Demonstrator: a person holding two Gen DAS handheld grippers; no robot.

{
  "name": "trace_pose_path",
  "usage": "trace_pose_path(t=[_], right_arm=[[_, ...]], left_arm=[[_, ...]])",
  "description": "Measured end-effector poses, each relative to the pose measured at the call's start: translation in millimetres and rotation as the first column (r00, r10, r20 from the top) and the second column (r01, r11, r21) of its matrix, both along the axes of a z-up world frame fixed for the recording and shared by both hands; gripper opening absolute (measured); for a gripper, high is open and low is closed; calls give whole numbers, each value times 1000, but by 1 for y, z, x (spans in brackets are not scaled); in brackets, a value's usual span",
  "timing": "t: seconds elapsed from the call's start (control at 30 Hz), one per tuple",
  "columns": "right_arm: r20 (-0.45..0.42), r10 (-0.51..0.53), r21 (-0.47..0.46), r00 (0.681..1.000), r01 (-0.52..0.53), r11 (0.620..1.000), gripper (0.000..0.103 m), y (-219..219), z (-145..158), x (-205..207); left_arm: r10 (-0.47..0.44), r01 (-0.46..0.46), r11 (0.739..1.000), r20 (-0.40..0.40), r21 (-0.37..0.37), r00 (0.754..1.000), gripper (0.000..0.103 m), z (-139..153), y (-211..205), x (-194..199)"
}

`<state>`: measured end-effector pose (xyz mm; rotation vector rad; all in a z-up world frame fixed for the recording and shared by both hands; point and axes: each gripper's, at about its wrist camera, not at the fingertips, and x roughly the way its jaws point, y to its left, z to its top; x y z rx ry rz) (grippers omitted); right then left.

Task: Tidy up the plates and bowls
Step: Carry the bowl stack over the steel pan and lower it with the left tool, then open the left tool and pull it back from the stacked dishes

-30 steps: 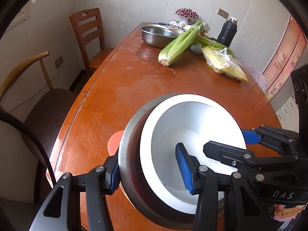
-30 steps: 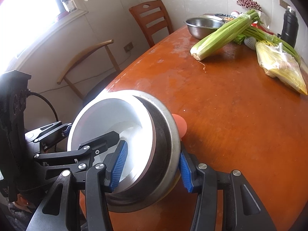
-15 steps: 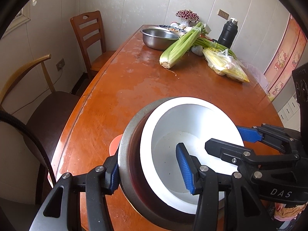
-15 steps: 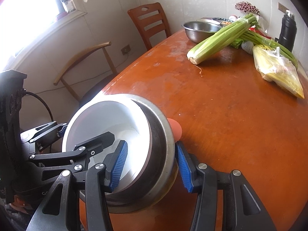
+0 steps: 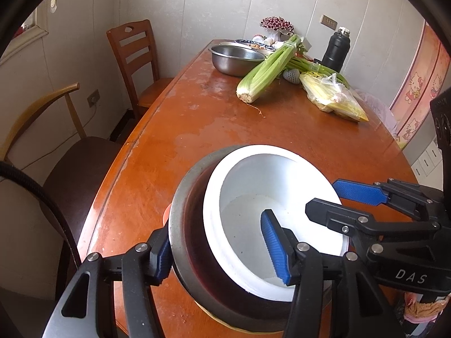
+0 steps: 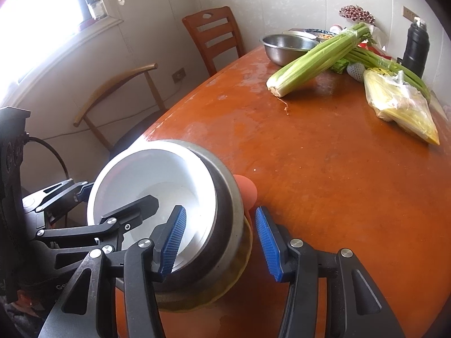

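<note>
The left gripper (image 5: pixel 220 250) clamps the rims of the nested white bowl (image 5: pixel 253 225) and steel bowl (image 5: pixel 191 242). The right gripper (image 6: pixel 220 242) straddles the opposite rims, outer pad apart, grip unclear

Left wrist view: mounted behind the left gripper (image 5: pixel 222 253), looking forward and slightly down along its jaws from the near end of the bench (image 5: pixel 225 129). It sits very close to the nested bowls (image 5: pixel 253 225), which fill the lower frame. The right gripper (image 5: pixel 352 197) enters from its right.

Right wrist view: mounted behind the right gripper (image 6: pixel 220 245), facing the same way down the bench (image 6: pixel 324 155), equally close, with the bowls (image 6: pixel 157 186) at lower left and the left gripper (image 6: pixel 84 217) at left.

Shared by both views: the bowls, the bench top, the celery (image 5: pixel 267 70) (image 6: pixel 313 59), the far steel bowl (image 5: pixel 236 59) (image 6: pixel 287 48), the two chairs.
</note>
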<state>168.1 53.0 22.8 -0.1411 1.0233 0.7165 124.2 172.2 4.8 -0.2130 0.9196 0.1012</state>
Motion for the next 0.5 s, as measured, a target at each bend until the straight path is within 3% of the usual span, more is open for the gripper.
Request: trace_pose_path(t=[0.37,0.5], right_arm=[[19,-18,-8,1000,18,1000,53,-4,1,0],[31,-17,-5,999,18,1000,55,-6,4,-2]], left_arm=[[16,-17,1000,26,7,1000,61,8,-1,-6],[48,-52,996,61,66,997,66,19,-1,-11]])
